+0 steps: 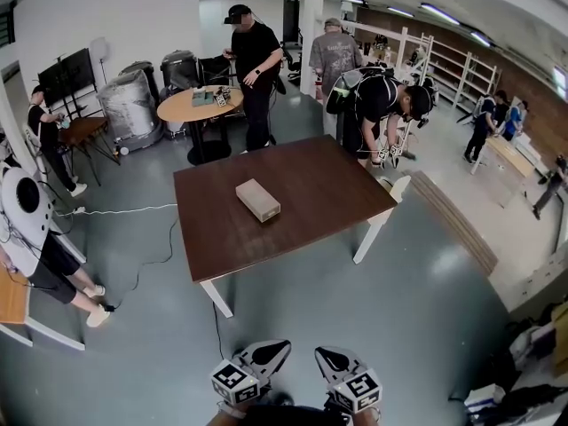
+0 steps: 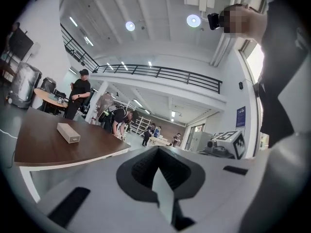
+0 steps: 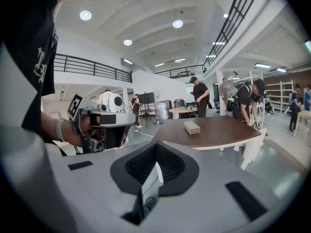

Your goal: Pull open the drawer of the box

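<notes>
Head view: the left claw [image 1: 269,354] and right claw [image 1: 331,360] hang side by side over the grey floor, each with its jaws pressed together and holding nothing. The box [image 1: 258,200] lies well ahead of both claws, alone near the middle of the brown table [image 1: 311,180]. A person [image 1: 380,103] bends over beyond the table's far corner.

Left gripper view: the left claw [image 2: 158,168] points up and across the room, pads meeting with nothing between them. The box [image 2: 68,132] sits far ahead and to the claw's left on the table [image 2: 43,149].

Right gripper view: the right claw [image 3: 156,164] is likewise closed and empty. The box [image 3: 192,126] rests far ahead, slightly to its right, on the table [image 3: 218,132], and the left claw [image 3: 99,125] is just to its left, held in a hand.

The task appears not to have begun. No drawer shows pulled out, though the box is too small to be certain. The approach, the grip and the pull all remain.
</notes>
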